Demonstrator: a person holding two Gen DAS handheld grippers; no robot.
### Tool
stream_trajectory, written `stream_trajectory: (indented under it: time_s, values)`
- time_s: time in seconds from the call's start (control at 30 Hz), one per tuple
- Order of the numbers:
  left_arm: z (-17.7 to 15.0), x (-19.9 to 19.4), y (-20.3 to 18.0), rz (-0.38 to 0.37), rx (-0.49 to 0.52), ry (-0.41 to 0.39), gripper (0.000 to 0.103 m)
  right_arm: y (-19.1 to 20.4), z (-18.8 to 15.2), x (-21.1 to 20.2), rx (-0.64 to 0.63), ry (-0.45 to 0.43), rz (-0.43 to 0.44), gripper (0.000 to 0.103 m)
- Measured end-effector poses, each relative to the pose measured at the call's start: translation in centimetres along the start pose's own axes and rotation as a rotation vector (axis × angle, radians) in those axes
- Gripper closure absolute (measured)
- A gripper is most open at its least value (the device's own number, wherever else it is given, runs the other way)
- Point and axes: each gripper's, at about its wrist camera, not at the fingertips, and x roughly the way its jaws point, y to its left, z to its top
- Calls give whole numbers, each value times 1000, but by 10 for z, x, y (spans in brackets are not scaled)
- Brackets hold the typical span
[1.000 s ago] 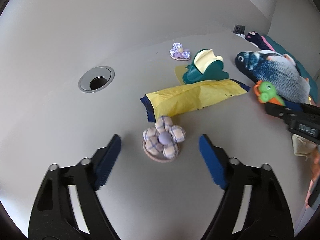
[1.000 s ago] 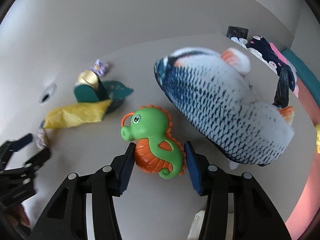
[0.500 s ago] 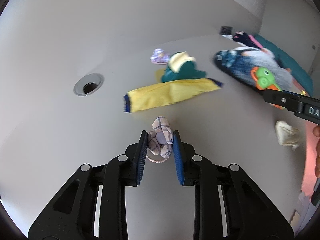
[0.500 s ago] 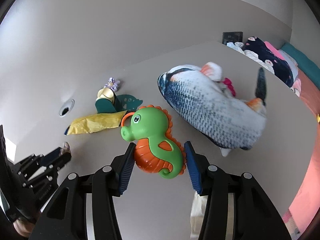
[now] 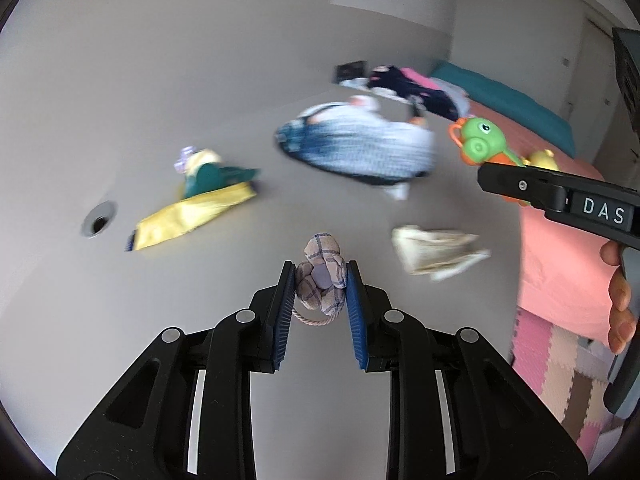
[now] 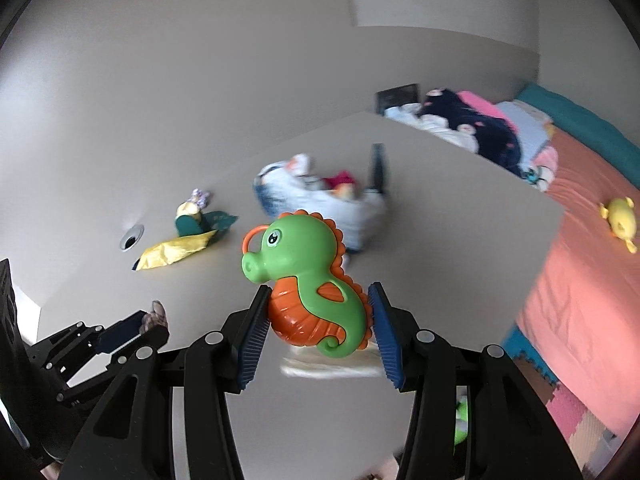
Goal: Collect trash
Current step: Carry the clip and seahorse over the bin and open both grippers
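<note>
My left gripper (image 5: 320, 280) is shut on a small plaid fabric flower toy (image 5: 322, 278) and holds it above the grey table (image 5: 240, 420). My right gripper (image 6: 318, 300) is shut on a green and orange seahorse toy (image 6: 308, 272), lifted off the table; it also shows in the left wrist view (image 5: 480, 142). A yellow wrapper (image 5: 192, 216) lies on the table at the left, beside a green tape dispenser (image 5: 212, 176). A crumpled paper scrap (image 5: 436, 250) lies to the right of my left gripper.
A plush fish (image 5: 356, 148) lies mid-table. A round cable hole (image 5: 98, 222) is at the left. Clothes (image 6: 472, 128) pile at the far corner. Past the table's right edge are a pink bed (image 6: 580, 240) with a yellow toy (image 6: 620, 218), and foam floor tiles (image 5: 560, 360).
My left gripper shut on the fabric flower toy and lifted it off the table. My right gripper rose higher with the seahorse toy. Both views have drawn back from the table.
</note>
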Motion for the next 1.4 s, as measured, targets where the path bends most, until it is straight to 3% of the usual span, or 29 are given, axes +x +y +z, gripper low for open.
stream_trajectory:
  time_s: [0.4, 0.8, 1.27, 1.33, 1.37, 1.4]
  values:
    - [0, -5, -120, -134, 156, 1, 78, -92, -34, -63, 116, -56, -102, 52]
    - [-17, 9, -234, -271, 316, 59, 78, -193, -91, -100, 277, -39, -224, 52]
    - [-39, 43, -293, -321, 402, 172, 76, -249, -130, -85, 373, 53, -288, 52]
    - [-42, 49, -297, -321, 410, 202, 48, -254, -132, -80, 394, 69, -297, 48]
    - [-43, 51, -297, -308, 411, 204, 4, -257, -134, -79, 415, 71, -311, 20]
    - [-45, 50, -298, -289, 414, 179, 6, -260, -136, -79, 428, 60, -322, 3]
